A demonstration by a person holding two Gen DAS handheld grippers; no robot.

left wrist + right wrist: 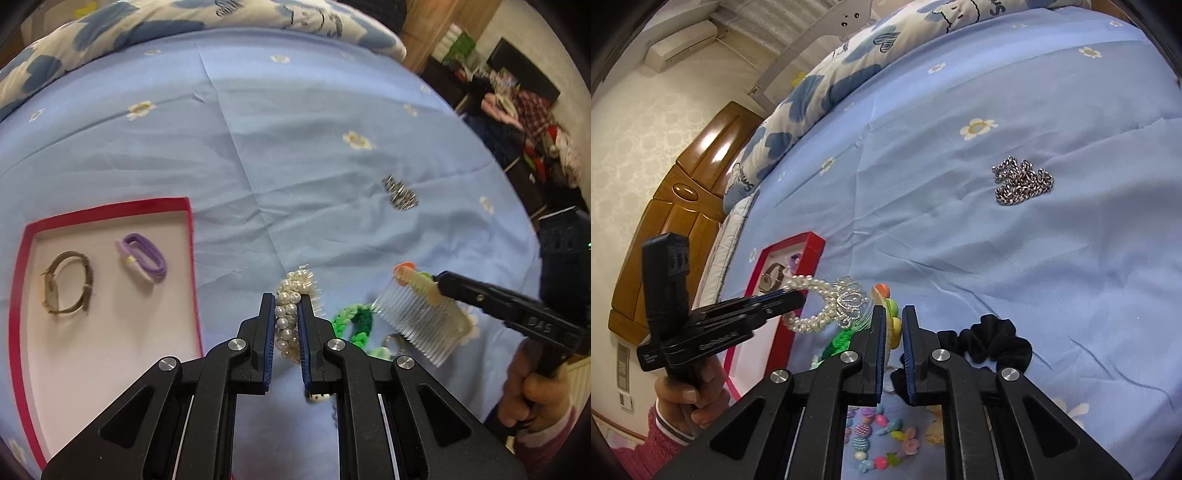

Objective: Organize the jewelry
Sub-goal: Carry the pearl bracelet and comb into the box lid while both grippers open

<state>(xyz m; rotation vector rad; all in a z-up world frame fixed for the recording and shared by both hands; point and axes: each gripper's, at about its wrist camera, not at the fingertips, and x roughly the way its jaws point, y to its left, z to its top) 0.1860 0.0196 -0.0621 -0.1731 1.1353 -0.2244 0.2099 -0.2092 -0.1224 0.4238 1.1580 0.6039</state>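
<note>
- Left gripper (pixel 287 325) is clamped tight on the pearl bracelet (pixel 290 314), pads pressing the beads from both sides, and the loop hangs clear of the blue bedsheet (pixel 295 147).
- From the right wrist view that same bracelet shows a little silver crown charm dangling off its front.
- Right gripper (pixel 894 332) is clenched too, pinching the spine of a clear hair comb (pixel 417 317) with pastel decorations, teeth pointing down and away from the holder.
- The key relation: the red-rimmed box (pixel 190 229) lies to the left of the left gripper, close by, with its near wall just beside the bracelet.
- Inside the box already: a brownish watch (pixel 66 282) and a purple hair tie (pixel 142 256), with bare floor nearer the camera.
- So the left hand is clearly the nearer one; the comb sits on the far side, well apart from the box, and would have to cross over the green braided band (pixel 352 321).
- Still out on the sheet: the silver chain (pixel 1021 181), the black scrunchie (pixel 993 343), the coloured bead string (pixel 879 439).
</note>
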